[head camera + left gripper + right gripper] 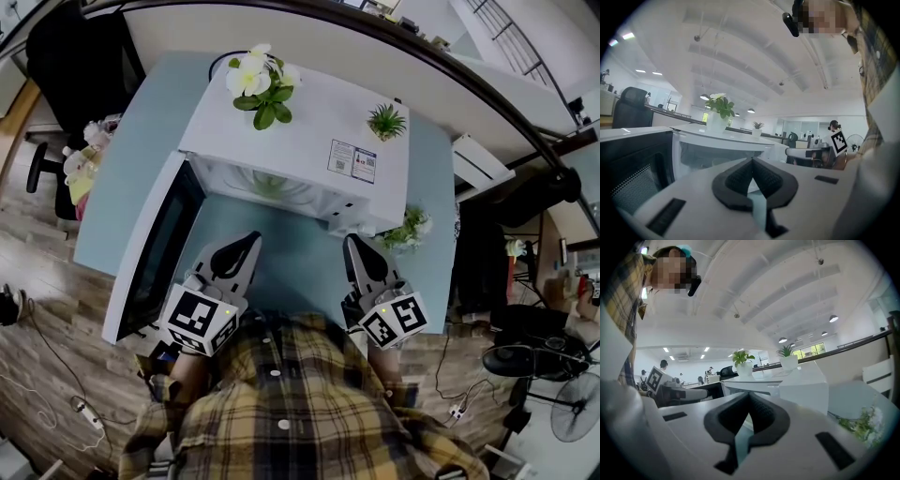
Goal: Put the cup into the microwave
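Observation:
The white microwave [300, 141] stands on a blue table [131, 169], its door [155, 248] swung open to the left. In the left gripper view the microwave [717, 150] shows its open cavity, with the dark door [633, 173] at the left. No cup shows in any view, and the top hides most of the cavity from above. My left gripper [251, 239] [751, 161] is shut and empty, in front of the opening. My right gripper [354, 242] [750, 397] is also shut and empty, before the microwave's right end [801, 383].
A pot of white flowers [258, 84] and a small green plant [386, 122] stand on the microwave's top. Another plant [408, 230] sits on the table right of it. A black office chair [70, 56] is at the far left, and a fan [577, 408] stands on the floor at the right.

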The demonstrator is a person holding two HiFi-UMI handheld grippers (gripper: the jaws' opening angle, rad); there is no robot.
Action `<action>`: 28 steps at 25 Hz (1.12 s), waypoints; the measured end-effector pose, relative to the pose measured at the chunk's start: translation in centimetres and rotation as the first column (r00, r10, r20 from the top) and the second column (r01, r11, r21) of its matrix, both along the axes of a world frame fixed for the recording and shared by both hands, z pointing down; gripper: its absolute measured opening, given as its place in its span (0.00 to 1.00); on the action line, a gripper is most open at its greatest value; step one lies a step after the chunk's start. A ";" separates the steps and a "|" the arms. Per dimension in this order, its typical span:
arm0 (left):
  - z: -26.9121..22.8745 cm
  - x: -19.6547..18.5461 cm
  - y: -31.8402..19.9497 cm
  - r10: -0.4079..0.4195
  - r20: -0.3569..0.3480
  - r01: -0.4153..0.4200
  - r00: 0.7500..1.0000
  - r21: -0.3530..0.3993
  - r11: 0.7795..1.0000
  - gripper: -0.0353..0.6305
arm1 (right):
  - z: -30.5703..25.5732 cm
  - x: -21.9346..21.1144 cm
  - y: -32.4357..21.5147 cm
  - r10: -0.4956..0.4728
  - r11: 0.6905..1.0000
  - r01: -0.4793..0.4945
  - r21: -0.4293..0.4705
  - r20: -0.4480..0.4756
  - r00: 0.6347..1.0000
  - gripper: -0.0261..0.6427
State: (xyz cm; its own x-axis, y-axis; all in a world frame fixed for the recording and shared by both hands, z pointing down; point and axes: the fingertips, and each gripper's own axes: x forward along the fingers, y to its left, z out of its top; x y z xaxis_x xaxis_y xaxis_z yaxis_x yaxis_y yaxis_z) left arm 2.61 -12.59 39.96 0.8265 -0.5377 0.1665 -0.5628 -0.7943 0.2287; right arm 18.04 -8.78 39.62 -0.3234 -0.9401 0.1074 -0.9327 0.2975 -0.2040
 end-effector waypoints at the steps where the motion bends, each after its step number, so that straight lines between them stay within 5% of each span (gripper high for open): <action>1: 0.0 0.0 0.0 0.001 0.000 -0.001 1.000 -0.001 1.000 0.04 | 0.0 0.0 0.0 0.001 1.000 -0.001 -0.001 0.002 1.000 0.04; 28: 0.8 -0.5 -0.3 -0.007 -0.002 0.007 1.000 -0.021 1.000 0.04 | 0.7 -0.3 -0.4 0.004 1.000 -0.005 -0.024 -0.012 1.000 0.04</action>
